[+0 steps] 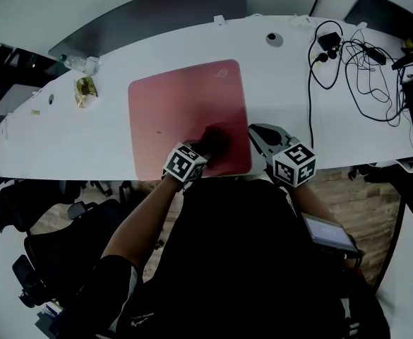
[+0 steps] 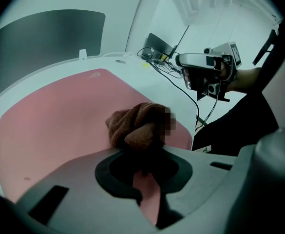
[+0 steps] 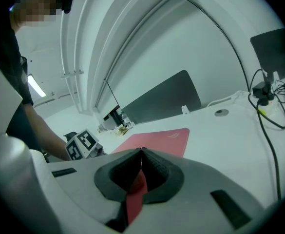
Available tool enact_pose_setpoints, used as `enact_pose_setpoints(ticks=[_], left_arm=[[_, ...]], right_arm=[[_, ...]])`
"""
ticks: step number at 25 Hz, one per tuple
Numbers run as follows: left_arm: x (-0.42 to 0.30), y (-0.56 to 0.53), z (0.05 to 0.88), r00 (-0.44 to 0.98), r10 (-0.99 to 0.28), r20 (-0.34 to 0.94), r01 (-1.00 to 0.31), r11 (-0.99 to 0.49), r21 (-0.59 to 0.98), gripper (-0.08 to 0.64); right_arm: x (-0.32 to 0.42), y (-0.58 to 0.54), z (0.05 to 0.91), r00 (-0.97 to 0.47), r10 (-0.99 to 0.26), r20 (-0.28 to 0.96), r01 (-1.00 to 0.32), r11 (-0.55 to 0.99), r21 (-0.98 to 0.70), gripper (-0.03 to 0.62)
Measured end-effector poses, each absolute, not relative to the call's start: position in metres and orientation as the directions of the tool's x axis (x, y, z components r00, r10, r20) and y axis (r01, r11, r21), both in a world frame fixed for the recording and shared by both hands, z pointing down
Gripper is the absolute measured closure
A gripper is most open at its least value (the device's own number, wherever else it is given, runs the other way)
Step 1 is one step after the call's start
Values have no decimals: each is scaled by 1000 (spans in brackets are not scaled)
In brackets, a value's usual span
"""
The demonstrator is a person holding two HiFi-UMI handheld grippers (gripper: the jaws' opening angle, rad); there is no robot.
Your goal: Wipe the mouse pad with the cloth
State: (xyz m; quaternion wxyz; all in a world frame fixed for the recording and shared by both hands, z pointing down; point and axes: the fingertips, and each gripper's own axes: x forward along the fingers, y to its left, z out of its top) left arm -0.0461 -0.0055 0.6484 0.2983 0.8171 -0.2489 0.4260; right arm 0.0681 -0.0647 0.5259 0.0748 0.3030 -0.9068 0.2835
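- Left gripper [image 2: 142, 164] clamped down on cloth [image 2: 137, 126]: brown wad bunched between the jaws, sticking out past the tips, resting on mouse pad [image 2: 59, 126].
- In head view, sits at lower right of the pad [image 1: 185, 111], close to its bottom edge and the near edge of table [image 1: 72, 140].
- Right gripper [image 3: 141, 155] closed tip to tip, nothing held. Hovers just right of the pad's lower right corner in head view; looks off the surface, so not pinning anything.
- Risk: pad unanchored. Hard push or drag likely shifts or rucks it, maybe over the near table edge.
- Risk: cloth balled tight, so small contact patch. Likely leaves streaks and missed bands unless strokes overlap.
- Risk: only a pinch of fabric in the jaws. Friction on the pad could pull the wad loose mid-stroke.
- Risk: pressing too low puts jaw tips on the pad instead of cloth.
- Most of the pad lies up and left of the cloth, with a small dark speck [image 1: 158, 131] left of centre.
- Nothing on the pad blocking strokes.
- Cables [image 1: 354, 55] tangled at upper right of head view, well apart from the pad; only a problem on a wide right swing.
- Small yellowish item [image 1: 86, 90] at upper left, near the pad's left side but clear of it.
- Round grommet [image 1: 274, 39] and dark panel [image 1: 164, 13] above the pad, out of the way.
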Motion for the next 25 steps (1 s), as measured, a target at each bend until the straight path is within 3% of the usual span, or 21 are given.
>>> enact_pose_setpoints(ticks=[10, 25], left_arm=[[-104, 2, 651, 478, -199, 855, -728, -634, 260, 502], [-204, 13, 649, 401, -322, 858, -876, -411, 255, 502]], right_arm=[[41, -62, 525, -819, -480, 315, -574, 679, -458, 566], [-11, -56, 525, -861, -386, 331, -503, 735, -454, 566]])
